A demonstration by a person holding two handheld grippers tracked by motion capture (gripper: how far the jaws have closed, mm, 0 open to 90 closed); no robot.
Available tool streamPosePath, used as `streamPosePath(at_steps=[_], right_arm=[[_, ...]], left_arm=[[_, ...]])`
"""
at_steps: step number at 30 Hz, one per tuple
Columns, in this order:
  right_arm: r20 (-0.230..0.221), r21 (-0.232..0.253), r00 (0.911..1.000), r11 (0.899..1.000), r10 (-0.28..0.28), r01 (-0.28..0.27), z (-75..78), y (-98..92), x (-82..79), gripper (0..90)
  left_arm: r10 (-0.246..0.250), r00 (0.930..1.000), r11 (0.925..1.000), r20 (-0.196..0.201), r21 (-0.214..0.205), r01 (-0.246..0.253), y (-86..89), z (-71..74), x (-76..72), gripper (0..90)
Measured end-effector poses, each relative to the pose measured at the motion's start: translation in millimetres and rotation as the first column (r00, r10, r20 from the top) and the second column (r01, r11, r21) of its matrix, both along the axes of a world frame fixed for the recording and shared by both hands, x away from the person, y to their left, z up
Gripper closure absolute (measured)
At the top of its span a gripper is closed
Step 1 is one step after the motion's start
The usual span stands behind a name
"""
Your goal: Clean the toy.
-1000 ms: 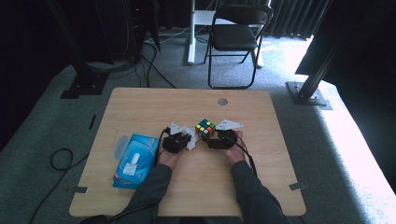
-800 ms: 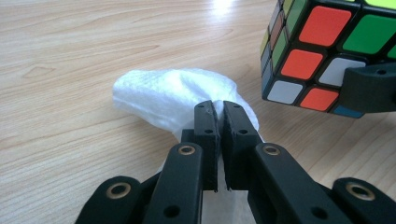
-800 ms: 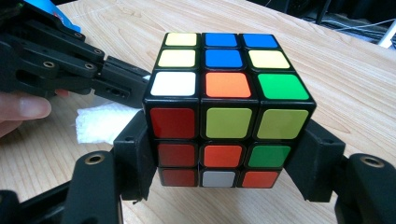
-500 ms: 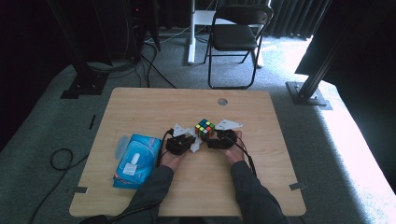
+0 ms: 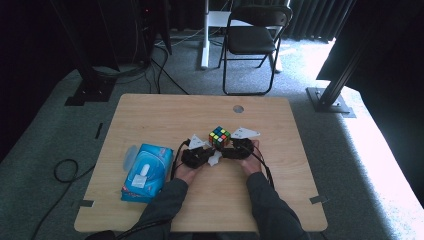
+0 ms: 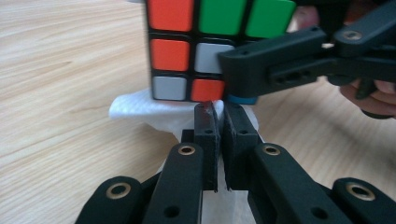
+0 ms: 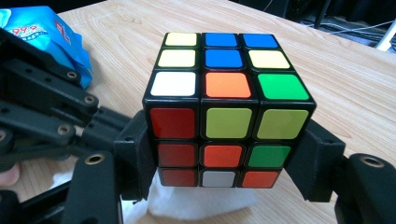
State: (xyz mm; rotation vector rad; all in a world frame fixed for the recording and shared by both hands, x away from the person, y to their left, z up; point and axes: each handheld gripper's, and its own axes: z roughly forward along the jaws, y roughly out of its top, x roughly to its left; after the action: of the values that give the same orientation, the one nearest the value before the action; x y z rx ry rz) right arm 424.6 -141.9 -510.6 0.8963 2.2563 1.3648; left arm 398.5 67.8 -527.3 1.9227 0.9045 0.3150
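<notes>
The right gripper clamps the puzzle cube between its fingers, mid-counter. The left gripper, fingers pressed together on a white tissue, seems to be wiping beneath it; next calls for steady rubbing strokes.

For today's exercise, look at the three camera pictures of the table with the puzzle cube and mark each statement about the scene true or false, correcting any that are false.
1. The right gripper clamps the puzzle cube between its fingers. True.
2. The left gripper stands wide open. False: its fingers are closed on a white tissue.
3. A white tissue lies under the cube. True.
4. The blue tissue pack lies to the right of both hands in the high view. False: it lies to their left.
5. The cube is solved, each face one colour. False: its faces show mixed colours.
</notes>
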Motion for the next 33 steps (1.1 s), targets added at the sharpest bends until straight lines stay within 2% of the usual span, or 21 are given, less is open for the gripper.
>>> streamPosePath(at_steps=[4,8,11,15,20,24,33], right_arm=[[0.000,0.000,1.0000,1.000,-0.001,0.001,0.4,-0.6,-0.2,34.1],[0.000,-0.001,1.0000,1.000,-0.001,0.001,0.3,-0.5,-0.4,34.1],[0.000,-0.004,1.0000,1.000,-0.001,0.001,-0.1,-0.4,-0.3,34.1],[-0.005,-0.012,1.0000,1.000,0.000,0.000,-2.0,0.0,-0.4,34.1],[-0.010,-0.018,0.9999,1.000,-0.006,0.006,-3.6,2.5,-0.6,34.1],[-0.019,-0.035,0.9997,0.999,-0.014,0.013,-7.3,6.7,-0.6,34.1],[-0.033,-0.059,0.9983,0.997,-0.048,0.046,-14.5,13.5,1.5,34.1]], left_arm=[[0.031,0.9995,0.9995,0.002,-0.004,-0.031,5.3,2.1,2.4,85.9],[0.090,0.9959,0.9959,-0.002,0.009,-0.090,11.1,4.1,5.0,85.9],[0.156,0.9878,0.9872,-0.007,0.035,-0.156,15.9,3.7,7.1,85.7],[0.203,0.9789,0.9786,-0.021,0.038,-0.202,22.3,1.9,8.4,85.3],[0.267,0.9634,0.9633,-0.026,0.040,-0.265,27.6,2.2,10.5,84.5],[0.279,0.9598,0.9590,-0.025,0.056,-0.278,28.8,2.3,11.4,83.5],[0.278,0.9603,0.9584,-0.021,0.073,-0.276,27.4,0.4,10.9,82.7]])
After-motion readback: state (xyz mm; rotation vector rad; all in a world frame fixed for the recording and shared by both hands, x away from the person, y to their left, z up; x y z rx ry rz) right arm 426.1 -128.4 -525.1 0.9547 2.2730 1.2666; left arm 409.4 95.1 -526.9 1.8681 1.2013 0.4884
